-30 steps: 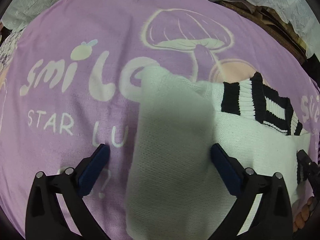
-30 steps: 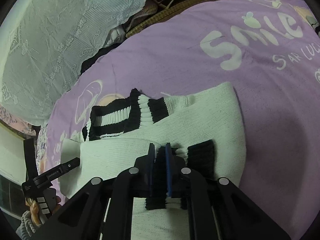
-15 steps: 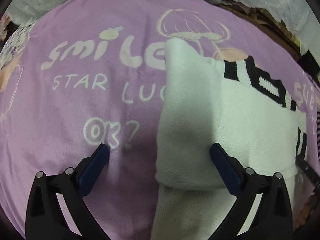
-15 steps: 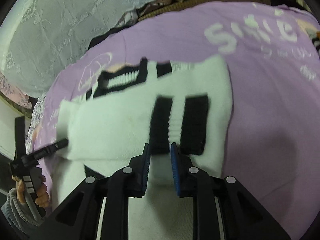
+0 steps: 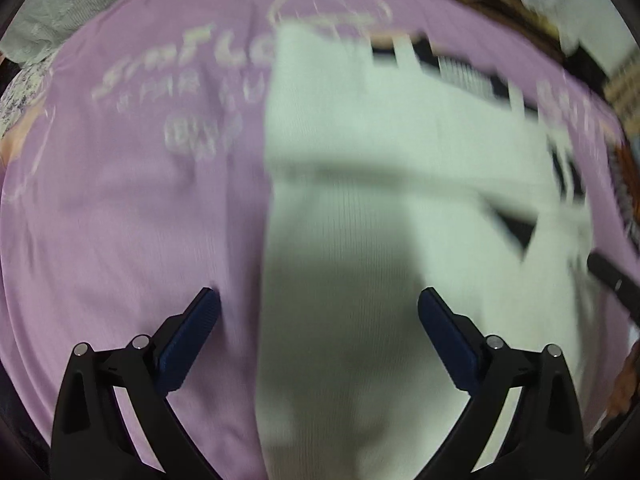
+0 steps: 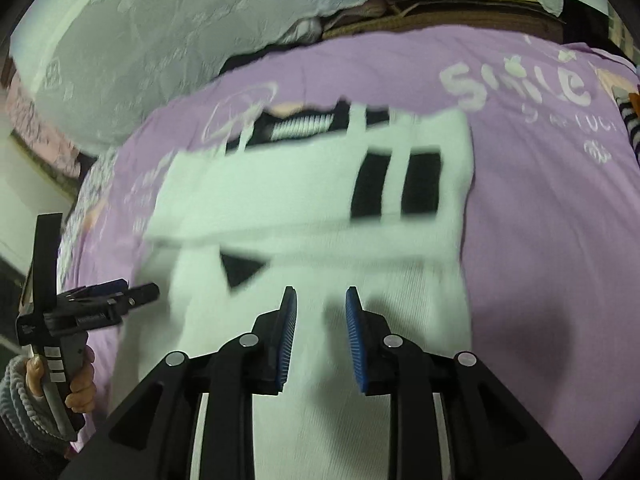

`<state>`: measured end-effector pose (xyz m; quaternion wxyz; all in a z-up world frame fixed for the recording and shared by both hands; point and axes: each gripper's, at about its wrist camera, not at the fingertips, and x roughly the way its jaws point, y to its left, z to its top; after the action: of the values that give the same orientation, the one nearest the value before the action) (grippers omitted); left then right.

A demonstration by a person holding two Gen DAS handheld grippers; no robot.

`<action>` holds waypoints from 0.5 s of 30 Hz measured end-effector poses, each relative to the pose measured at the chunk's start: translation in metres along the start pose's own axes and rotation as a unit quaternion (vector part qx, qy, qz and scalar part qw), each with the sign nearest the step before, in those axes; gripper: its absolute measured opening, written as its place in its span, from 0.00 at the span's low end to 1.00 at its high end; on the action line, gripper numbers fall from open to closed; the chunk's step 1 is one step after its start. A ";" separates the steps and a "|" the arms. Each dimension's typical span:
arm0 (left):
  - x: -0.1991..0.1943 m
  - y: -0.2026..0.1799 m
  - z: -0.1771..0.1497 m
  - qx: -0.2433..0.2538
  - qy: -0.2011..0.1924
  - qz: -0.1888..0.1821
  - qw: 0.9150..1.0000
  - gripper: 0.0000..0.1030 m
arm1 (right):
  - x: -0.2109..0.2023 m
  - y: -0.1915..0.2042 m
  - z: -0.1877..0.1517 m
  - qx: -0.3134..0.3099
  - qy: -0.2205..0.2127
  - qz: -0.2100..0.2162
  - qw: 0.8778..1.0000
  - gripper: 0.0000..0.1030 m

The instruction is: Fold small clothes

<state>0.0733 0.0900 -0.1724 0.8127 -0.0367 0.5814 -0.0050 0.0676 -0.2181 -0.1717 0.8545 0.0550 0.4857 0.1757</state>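
A white knit sweater [image 5: 380,140] with black stripes lies on a purple blanket [image 5: 120,220]. Both sleeves are folded across its chest. The black-striped cuff [image 6: 396,184] rests flat on the body, below the striped collar [image 6: 300,124]. My left gripper [image 5: 318,294] hangs wide open over the sweater's lower left edge, holding nothing. My right gripper [image 6: 321,291] is above the sweater's lower part [image 6: 320,420]; its jaws are opening, with nothing between them. A hand [image 6: 80,388] at the left edge of the right wrist view holds the left gripper's handle.
The purple blanket [image 6: 540,220] carries pale "smile" lettering. White lace fabric [image 6: 140,40] is bunched behind it, with brown material [image 6: 440,12] at the far edge. A striped item [image 6: 630,124] pokes in at the right.
My right gripper let go of the black-striped cuff and its jaws parted. Both grippers drew back from the collar toward the sweater's lower part. The left stayed open.
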 end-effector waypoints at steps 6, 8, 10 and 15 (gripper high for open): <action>-0.004 -0.009 -0.052 0.029 0.006 0.010 1.000 0.96 | -0.003 0.008 -0.046 -0.023 0.027 -0.013 0.999 0.29; -0.007 -0.008 -0.062 0.032 0.007 0.010 0.999 0.96 | -0.007 0.009 -0.057 -0.023 0.028 -0.014 0.999 0.30; -0.010 -0.007 -0.070 0.034 0.009 0.009 0.999 0.96 | -0.011 0.007 -0.068 -0.021 0.029 -0.014 0.999 0.31; -0.019 -0.009 -0.097 0.049 0.008 0.015 0.999 0.96 | -0.020 0.005 -0.089 -0.021 0.028 -0.018 0.999 0.32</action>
<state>-0.0237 0.0772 -0.1854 0.8092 0.0118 0.5871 -0.0214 -0.0184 -0.2276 -0.2003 0.8447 0.0237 0.5063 0.1719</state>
